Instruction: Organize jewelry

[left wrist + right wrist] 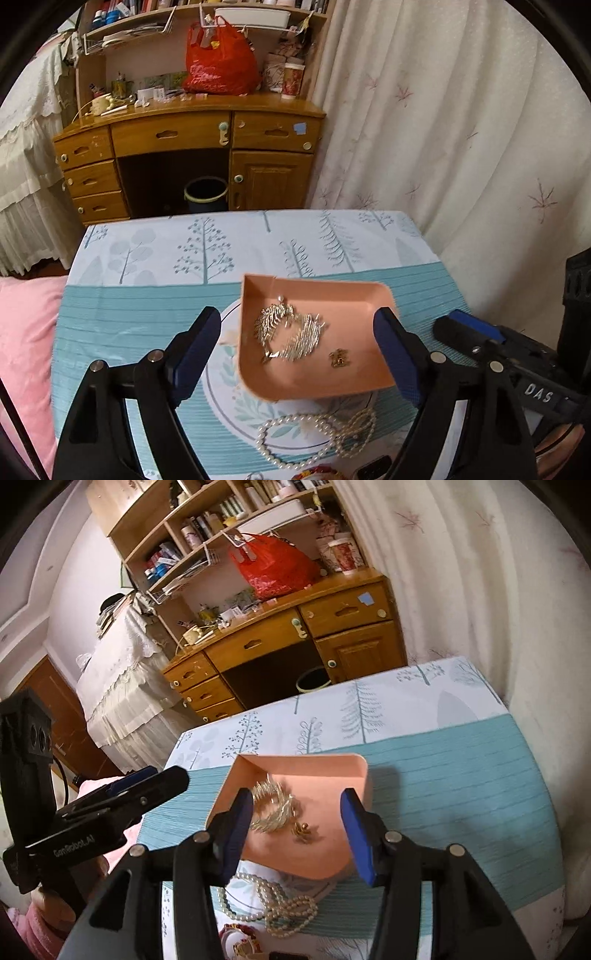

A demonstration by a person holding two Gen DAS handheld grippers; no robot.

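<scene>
A salmon-pink tray (351, 291) sits on the blue tree-print tablecloth, also in the right wrist view (321, 864). In it lie a silver leaf-shaped necklace (290, 330) (271, 814) and a small gold piece (340, 358) (303, 829). A pearl necklace (314, 435) (273, 908) lies coiled on a white plate (225, 398) in front of the tray. My left gripper (297, 356) is open and empty, its fingers either side of the tray. My right gripper (295, 832) is open and empty above the tray's near half.
A red and gold bangle (240, 938) and a dark small item (373, 470) lie at the near table edge. A wooden desk (192, 147) with a red bag (219, 59) stands behind the table. A curtain (461, 129) hangs at right; pink bedding (26, 350) at left.
</scene>
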